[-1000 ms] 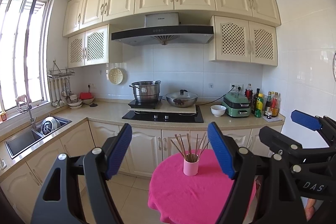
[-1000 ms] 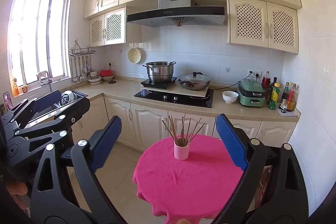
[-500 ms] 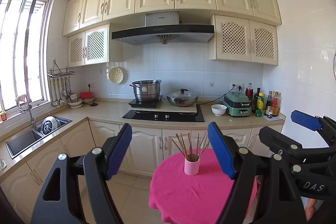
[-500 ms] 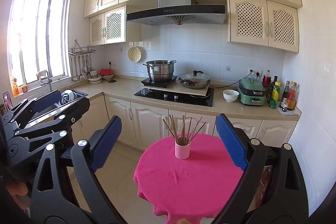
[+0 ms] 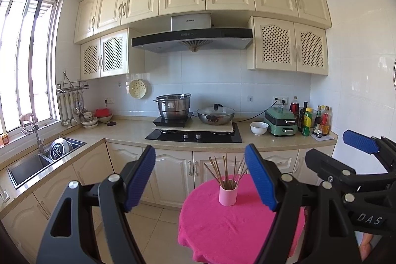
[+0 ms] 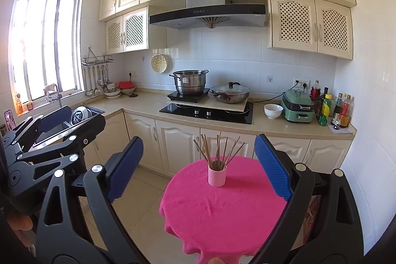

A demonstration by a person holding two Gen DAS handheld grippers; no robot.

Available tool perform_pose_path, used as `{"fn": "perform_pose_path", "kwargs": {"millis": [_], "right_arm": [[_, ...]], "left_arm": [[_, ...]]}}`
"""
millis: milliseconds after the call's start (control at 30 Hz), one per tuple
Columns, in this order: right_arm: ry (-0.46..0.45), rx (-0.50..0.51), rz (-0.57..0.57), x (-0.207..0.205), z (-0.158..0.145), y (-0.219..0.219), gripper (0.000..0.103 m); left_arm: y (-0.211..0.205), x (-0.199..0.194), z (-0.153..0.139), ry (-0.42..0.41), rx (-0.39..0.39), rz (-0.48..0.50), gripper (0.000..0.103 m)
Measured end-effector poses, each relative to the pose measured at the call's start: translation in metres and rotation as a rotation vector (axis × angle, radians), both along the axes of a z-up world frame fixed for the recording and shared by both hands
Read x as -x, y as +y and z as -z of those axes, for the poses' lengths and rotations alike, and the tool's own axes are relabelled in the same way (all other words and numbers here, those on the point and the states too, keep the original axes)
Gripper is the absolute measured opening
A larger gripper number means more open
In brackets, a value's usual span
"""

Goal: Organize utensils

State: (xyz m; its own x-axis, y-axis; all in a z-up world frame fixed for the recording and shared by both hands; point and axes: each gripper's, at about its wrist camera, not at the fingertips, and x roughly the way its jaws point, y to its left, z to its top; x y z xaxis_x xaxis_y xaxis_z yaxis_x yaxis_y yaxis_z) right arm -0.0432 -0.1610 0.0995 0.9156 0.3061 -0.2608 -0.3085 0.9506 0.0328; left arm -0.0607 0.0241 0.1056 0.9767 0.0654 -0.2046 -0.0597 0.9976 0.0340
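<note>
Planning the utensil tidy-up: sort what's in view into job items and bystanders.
Job items:
chopsticks
pink cup holding them
pink table
left gripper, open
right gripper, open

Bystanders:
steel pot
wok
white bowl
green cooker
sauce bottles

Between the fingers [image 6: 271, 167], whose blue pads are ribbed and matt on smooth black plastic frames, the round table [image 6: 222, 209] wears a bright pink cloth with a slightly napped, matt weave. On it stands a smooth, matt pink cup [image 6: 216, 176] holding thin brown wooden chopsticks [image 6: 217, 150]. Beyond the fingers, a stockpot [image 6: 189, 82] of polished metal shines, the cooktop [image 6: 208, 113] is glossy black glass, the wall tiles [image 6: 230, 53] are glossy white, and the cabinet doors [image 6: 178, 145] look satin cream.
</note>
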Motion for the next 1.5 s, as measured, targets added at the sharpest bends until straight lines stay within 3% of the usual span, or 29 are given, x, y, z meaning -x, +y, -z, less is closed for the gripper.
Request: {"fn": "perform_pose_path", "kwargs": {"millis": [967,1500], "right_arm": [[0.017,-0.007,0.003,-0.002,0.002,0.004,0.09],[0.049,-0.013,0.021,-0.019,0.017,0.01,0.09]], "left_arm": [[0.003,0.0,0.002,0.004,-0.002,0.001,0.074],[0.007,-0.023,0.018,0.028,-0.008,0.02,0.074]]}}
